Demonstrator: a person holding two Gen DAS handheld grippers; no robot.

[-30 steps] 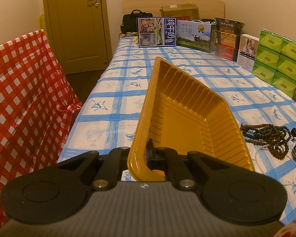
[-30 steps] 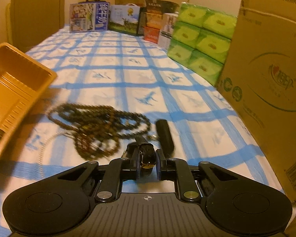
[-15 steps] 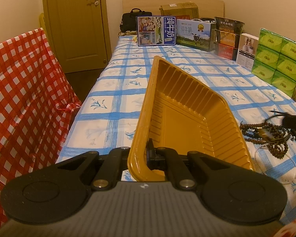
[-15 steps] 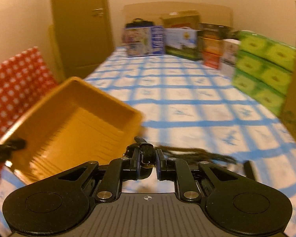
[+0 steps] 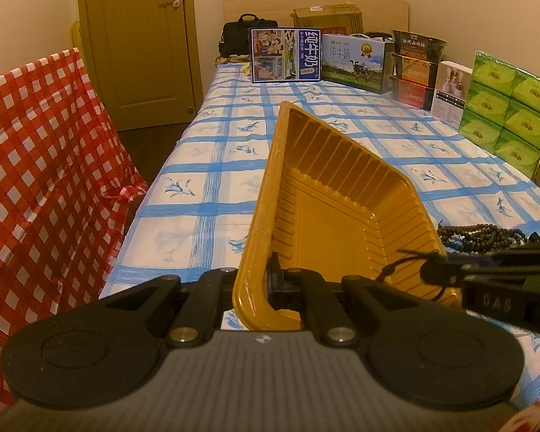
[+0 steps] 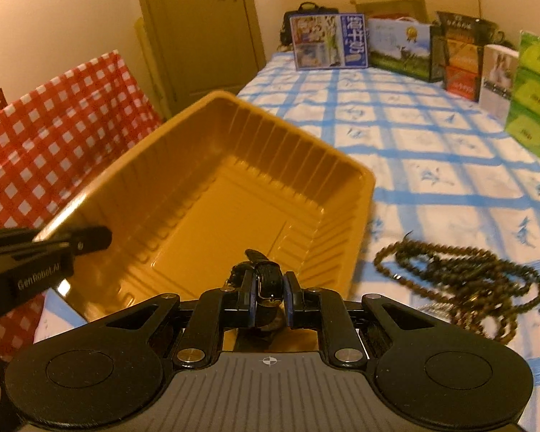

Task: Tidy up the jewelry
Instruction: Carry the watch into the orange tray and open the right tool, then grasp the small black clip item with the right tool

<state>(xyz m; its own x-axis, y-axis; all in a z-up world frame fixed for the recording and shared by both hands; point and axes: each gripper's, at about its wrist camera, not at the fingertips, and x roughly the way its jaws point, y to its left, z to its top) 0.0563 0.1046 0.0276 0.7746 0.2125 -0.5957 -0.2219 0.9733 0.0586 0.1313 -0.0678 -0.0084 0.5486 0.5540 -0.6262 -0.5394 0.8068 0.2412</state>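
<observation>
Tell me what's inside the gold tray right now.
The gold tray shows only its bare ribbed floor. The right gripper, shut on a black strap, hides the near corner. The bead necklace lies outside on the cloth.

- You are seeing "纯牛奶" standing in white characters on the blue milk carton box (image 5: 285,54) at the bed's far end.
- The white-and-green cow-print milk box (image 5: 356,63) beside it is showing "纯牛奶" too.
- The black left gripper (image 6: 90,239) is carrying "GenRobot.AI" along its finger, in the right wrist view.
- The stacked dark noodle bowls (image 5: 415,66) are showing "HONG…", the rest unreadable.
</observation>
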